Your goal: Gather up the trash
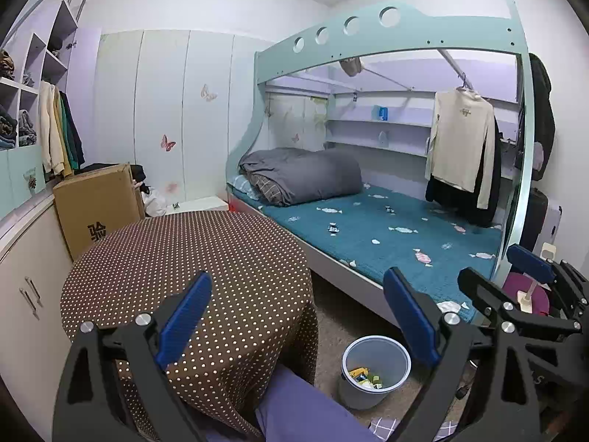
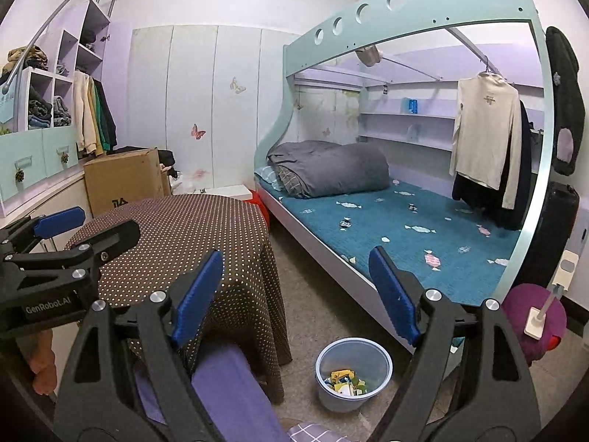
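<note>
L tongs (image 1: 298, 316): hanging apart, holding nothing.
R tongs (image 2: 296, 293): same.
Trash: small crinkly candy wrappers (image 1: 401, 229) lying on teal bed (image 1: 368, 250); prob light, flimsy; pinching twisted end.
Grey plastic bin (image 2: 353, 372): sitting on floor.

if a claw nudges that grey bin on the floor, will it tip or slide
The grey bin looks like thin plastic holding only a few wrappers, so it is probably light and would likely slide. It widens toward the rim, so a high push might tip it.

Left gripper (image 1: 298, 316) sitting wide open at bottom of frame, holding nothing, over polka-dot table (image 1: 191, 269) at lower left, while grey bin (image 1: 375, 375) with scraps is standing on floor at lower centre, beside blue bed (image 1: 386, 235).
</note>
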Available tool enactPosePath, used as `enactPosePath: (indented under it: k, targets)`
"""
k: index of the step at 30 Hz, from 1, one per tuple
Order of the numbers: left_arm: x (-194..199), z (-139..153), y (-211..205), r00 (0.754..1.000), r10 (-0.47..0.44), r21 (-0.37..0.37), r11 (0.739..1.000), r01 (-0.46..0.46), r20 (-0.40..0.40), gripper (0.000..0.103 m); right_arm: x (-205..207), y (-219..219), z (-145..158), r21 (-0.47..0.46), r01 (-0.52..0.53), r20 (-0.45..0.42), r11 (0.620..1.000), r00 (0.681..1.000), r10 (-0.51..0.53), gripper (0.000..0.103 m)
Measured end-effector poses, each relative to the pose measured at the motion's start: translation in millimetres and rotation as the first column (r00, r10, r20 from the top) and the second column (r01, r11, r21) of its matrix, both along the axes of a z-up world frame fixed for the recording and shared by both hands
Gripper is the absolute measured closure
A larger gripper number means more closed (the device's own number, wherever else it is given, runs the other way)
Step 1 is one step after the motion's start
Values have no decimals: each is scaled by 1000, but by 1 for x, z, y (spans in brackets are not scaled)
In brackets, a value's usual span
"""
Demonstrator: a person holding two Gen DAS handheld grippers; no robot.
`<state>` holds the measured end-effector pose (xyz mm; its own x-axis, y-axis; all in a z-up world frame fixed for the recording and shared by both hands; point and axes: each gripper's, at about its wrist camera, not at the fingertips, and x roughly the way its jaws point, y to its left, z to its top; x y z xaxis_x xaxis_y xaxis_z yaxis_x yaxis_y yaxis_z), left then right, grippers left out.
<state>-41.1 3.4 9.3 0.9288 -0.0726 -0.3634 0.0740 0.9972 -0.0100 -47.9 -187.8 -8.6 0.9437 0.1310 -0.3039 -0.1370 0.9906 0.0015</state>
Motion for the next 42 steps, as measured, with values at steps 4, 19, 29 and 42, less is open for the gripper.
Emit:
enactPosePath:
  k: [4,19,29,42]
  targets:
    - [3,-2,2,1000,7,-1,1000,-7,-10,11,6,-3,-1,-6,-2,-15,1000,1000,2,23]
    - [19,-1,-5,999,16,-2,1000,-16,-36,11,15,-1,-2,-8,8,-27,1000,1000,-8,22]
    - [17,-1,-3,999,26,1,1000,-26,-34,11,16,-3,-3,2,2,-31,1000,1000,-2,20]
    - [16,-1,-3,999,28,3,1000,-28,-37,11,16,-4,-4,-1,5,-32,1000,999,-5,20]
